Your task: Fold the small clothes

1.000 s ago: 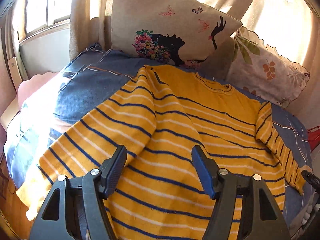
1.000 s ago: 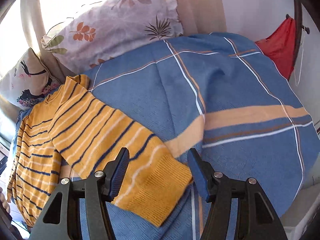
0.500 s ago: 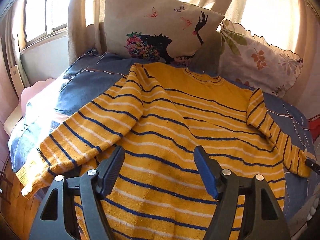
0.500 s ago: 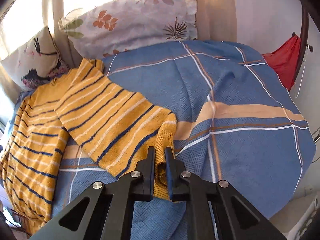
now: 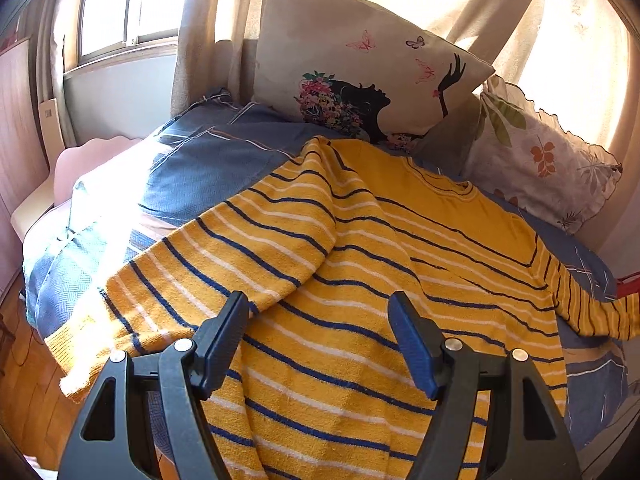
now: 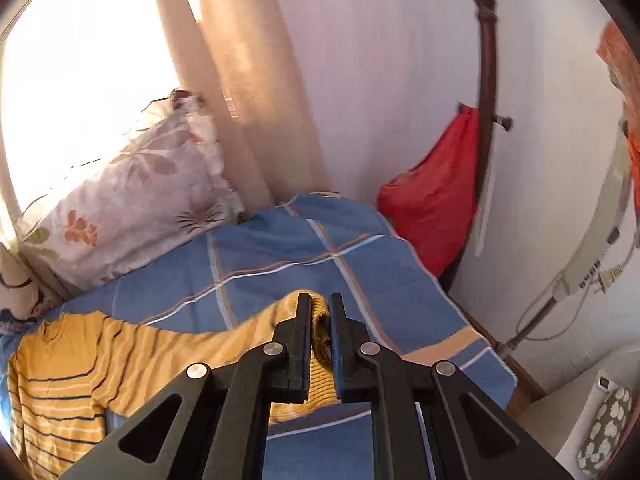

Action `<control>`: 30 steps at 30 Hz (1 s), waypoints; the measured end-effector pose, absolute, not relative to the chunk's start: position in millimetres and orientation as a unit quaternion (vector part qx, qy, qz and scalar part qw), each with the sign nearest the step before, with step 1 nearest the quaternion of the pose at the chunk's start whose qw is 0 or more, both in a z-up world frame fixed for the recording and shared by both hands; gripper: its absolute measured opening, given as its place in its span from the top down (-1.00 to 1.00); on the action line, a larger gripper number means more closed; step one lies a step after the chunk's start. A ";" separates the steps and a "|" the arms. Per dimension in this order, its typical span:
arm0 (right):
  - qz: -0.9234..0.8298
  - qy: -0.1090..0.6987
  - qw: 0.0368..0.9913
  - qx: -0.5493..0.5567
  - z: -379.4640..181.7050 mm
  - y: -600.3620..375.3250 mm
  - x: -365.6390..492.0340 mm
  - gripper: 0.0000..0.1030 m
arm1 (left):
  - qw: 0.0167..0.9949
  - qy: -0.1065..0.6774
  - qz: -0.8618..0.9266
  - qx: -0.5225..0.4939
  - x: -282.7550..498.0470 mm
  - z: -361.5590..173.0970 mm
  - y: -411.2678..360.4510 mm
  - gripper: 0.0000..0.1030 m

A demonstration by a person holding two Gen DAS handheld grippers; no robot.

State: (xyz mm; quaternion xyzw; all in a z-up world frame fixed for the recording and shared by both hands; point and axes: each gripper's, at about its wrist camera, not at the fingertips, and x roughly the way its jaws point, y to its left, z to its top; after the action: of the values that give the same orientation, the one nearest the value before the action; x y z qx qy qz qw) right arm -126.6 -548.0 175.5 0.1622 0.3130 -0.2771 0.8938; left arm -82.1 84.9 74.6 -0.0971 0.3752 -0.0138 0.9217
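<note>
A yellow sweater (image 5: 360,280) with navy and white stripes lies spread on the blue plaid bedspread (image 5: 192,160). Its left sleeve (image 5: 208,276) lies out to the left, down to the bed's edge. My left gripper (image 5: 318,312) is open and empty, hovering over the sweater's lower body. My right gripper (image 6: 320,312) is shut on the cuff of the right sleeve (image 6: 316,344) and holds it lifted above the bedspread (image 6: 280,256). The sleeve stretches left to the sweater's body (image 6: 52,392).
Two pillows lean at the bed's head, a butterfly one (image 5: 360,80) and a leaf-print one (image 5: 536,152), which also shows in the right wrist view (image 6: 128,196). A red bag (image 6: 436,196) hangs on a wooden post (image 6: 486,80) by the wall. Wooden floor (image 5: 36,400) lies at the left.
My right gripper closed on the sleeve cuff and has lifted it up off the bedspread. My left gripper stayed open and shifted a little over the sweater.
</note>
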 end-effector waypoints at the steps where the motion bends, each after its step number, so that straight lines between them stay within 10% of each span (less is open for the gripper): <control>1: -0.242 0.317 0.903 0.160 179.1 -529.5 -112.0 0.82 | 0.921 0.376 -0.012 -0.101 -81.3 73.8 88.8 -0.38; 13: 0.171 0.416 0.884 0.126 149.3 -195.4 102.9 0.82 | 0.918 0.373 0.047 -0.130 -90.0 63.7 153.3 -0.38; 26: 0.228 0.480 0.840 0.109 56.6 -37.3 213.4 0.77 | 0.906 0.376 0.102 -0.163 -102.4 50.1 216.4 -0.38; 30: 0.262 0.472 0.836 0.100 65.0 -16.2 207.8 0.38 | 0.908 0.364 0.116 -0.173 -108.1 54.9 230.5 -0.38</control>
State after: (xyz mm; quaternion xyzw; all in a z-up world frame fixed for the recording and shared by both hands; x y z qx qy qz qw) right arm 207.8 -16.2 65.0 0.1000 0.4722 0.2624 0.8356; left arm -108.1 230.5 54.9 -0.1726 0.3640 0.1157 0.9079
